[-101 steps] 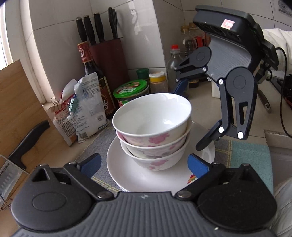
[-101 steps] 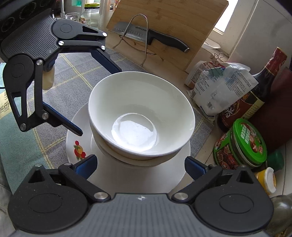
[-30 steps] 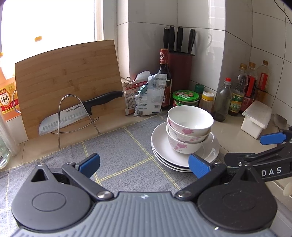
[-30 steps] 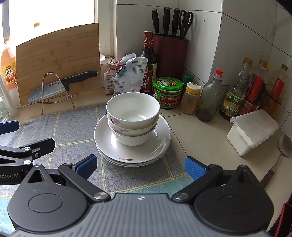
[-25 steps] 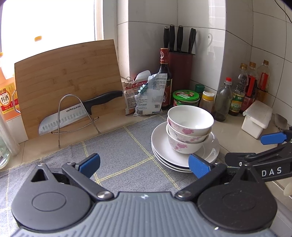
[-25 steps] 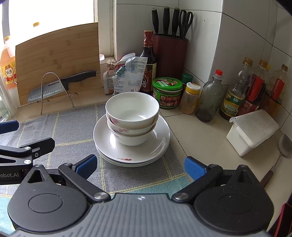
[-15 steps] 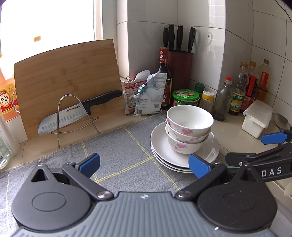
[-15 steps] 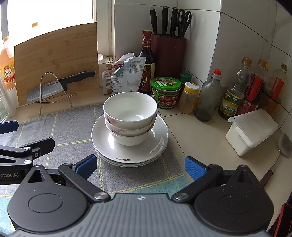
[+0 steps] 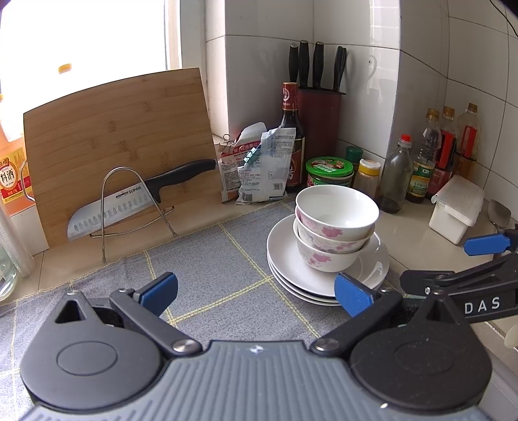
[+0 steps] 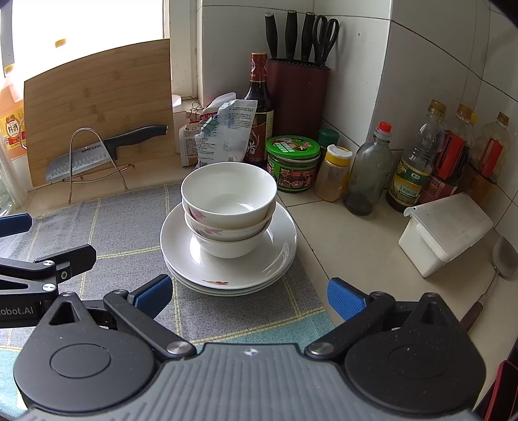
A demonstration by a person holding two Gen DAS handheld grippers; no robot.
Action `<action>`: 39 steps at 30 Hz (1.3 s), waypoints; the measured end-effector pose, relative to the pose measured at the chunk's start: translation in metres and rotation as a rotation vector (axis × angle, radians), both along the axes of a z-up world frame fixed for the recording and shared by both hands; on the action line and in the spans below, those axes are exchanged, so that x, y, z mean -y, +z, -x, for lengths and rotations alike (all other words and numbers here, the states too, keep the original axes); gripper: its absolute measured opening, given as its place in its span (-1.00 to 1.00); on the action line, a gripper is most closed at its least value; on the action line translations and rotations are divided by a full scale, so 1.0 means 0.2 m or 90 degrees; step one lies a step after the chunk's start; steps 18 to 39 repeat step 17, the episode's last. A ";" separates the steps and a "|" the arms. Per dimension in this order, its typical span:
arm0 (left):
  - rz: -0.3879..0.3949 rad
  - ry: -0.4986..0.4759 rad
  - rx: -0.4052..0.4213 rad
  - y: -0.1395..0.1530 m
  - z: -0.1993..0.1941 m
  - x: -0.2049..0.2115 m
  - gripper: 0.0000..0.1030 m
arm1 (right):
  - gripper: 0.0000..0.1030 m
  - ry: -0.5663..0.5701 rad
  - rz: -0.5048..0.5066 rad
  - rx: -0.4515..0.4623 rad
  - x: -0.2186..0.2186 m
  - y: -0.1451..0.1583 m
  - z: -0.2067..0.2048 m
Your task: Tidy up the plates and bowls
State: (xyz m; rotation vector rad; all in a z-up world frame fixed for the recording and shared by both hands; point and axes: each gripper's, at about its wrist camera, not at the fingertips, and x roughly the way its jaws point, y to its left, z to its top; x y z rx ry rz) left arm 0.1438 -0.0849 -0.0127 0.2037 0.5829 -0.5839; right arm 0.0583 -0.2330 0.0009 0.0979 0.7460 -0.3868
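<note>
Three nested floral bowls (image 10: 228, 207) sit on a stack of white plates (image 10: 278, 259) at the grey mat's (image 10: 129, 220) right edge. The left gripper (image 9: 255, 291) and right gripper (image 10: 247, 293) hang near, spread wide, empty.

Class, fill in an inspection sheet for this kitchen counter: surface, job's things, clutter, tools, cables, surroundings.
Surface: grey checked mat on a pale counter.
Job's things: three nested bowls on stacked plates.
Clutter: knife in a wire stand, green-lidded jar, bottles, white box, spatula.
Tools: left tool and right tool both open, empty.
Cables: black cable at the top corner.
Surroundings: tiled walls, cutting board, knife block.
</note>
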 end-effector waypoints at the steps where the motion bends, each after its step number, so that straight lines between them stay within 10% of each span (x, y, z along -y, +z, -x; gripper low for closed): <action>1: -0.001 0.001 0.000 0.00 0.00 0.00 0.99 | 1.00 -0.001 0.000 0.000 0.00 0.00 0.00; 39: -0.002 0.002 -0.002 0.00 -0.01 -0.01 0.99 | 1.00 0.003 0.003 0.001 -0.01 0.01 -0.01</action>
